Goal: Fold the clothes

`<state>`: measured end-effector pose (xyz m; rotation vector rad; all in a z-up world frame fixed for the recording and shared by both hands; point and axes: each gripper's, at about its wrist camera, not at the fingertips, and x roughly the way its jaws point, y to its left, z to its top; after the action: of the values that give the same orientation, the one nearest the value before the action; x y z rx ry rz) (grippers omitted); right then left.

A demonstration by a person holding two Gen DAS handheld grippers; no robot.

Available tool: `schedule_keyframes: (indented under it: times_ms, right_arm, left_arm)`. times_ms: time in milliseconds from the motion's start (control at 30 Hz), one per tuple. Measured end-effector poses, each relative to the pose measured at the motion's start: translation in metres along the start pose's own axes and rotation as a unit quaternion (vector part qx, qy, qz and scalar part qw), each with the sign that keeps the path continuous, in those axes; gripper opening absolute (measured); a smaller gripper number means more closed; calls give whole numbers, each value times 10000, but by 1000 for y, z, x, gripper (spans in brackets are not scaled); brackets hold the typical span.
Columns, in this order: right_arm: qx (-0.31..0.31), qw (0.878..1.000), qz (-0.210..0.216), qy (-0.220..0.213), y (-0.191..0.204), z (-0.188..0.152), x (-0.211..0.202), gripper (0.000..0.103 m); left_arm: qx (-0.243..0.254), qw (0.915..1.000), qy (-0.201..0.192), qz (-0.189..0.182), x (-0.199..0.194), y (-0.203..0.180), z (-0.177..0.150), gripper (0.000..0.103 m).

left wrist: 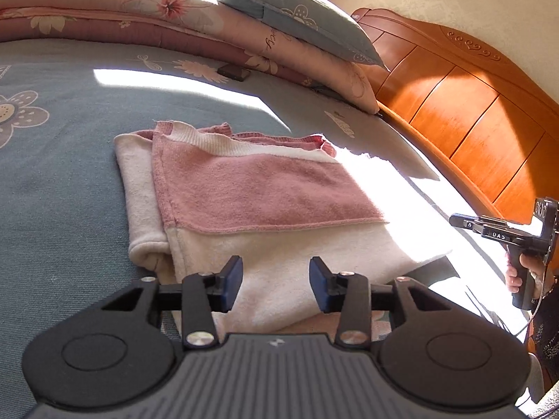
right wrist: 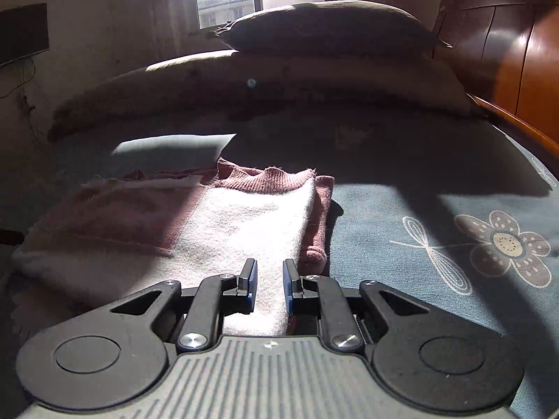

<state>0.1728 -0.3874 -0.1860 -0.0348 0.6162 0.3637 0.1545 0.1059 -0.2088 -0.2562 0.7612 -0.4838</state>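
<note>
Folded pink-and-cream sweater is lying mid-frame on the blue floral bedsheet. Left gripper is hovering at its near edge, jaws partly apart and empty. Right gripper is standing narrowly parted, gripping nothing; cream fabric is showing through the gap.

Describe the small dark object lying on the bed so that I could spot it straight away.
Start at the orange wooden headboard and follow the stacked pink floral quilt along the blue bedsheet. The small dark flat object lies at the quilt's foot; it is the only black, unpatterned thing there.
</note>
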Motion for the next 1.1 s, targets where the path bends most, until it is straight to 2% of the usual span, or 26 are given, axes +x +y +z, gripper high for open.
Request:
schedule_keyframes:
  times_ms: [100, 167, 300, 400, 567, 733, 800, 933, 1000, 1100]
  right_arm:
    - [-301, 9988, 182, 333, 16, -9, 14, 18]
    - [-369, 9974, 58, 624, 17, -19, 23, 18]
    - [85, 9976, 134, 675, 6, -25, 19, 17]
    - [-50, 9979, -2, 641, 15, -20, 7, 19]
    - [-264, 9987, -162, 405, 27, -12, -35, 27]
    - [-65, 9995, -291, 133, 26, -7, -88, 34]
    - [19, 9995, -316, 8, 28, -5, -110, 43]
    - [323, 9989, -149, -316, 37, -8, -155, 51]
    - [442, 9981, -74, -422, 45, -13, -171, 65]
    - [522, 9974, 82, -480, 60, -26, -182, 69]
  left_arm:
    - [2, 9997, 198, 156, 10, 1, -8, 41]
    - [-118, 9993, 260, 253, 10, 8, -15, 41]
    - [-245, 9983, 290, 431, -2, 4, -15, 42]
    - [-66, 9971, 308, 687, -10, -11, -9, 42]
    - [194, 9951, 233, 945, -31, -50, 0, 43]
    - [525, 9876, 254, 1457, -55, -94, 5, 50]
    - [536, 9871, 189, 1495, -67, -109, 7, 57]
    - [477, 9897, -72, 1346, -83, -140, 12, 63]
    - [453, 9904, -235, 1287, -82, -155, 13, 69]
    - [336, 9923, -328, 1146, -69, -170, 10, 69]
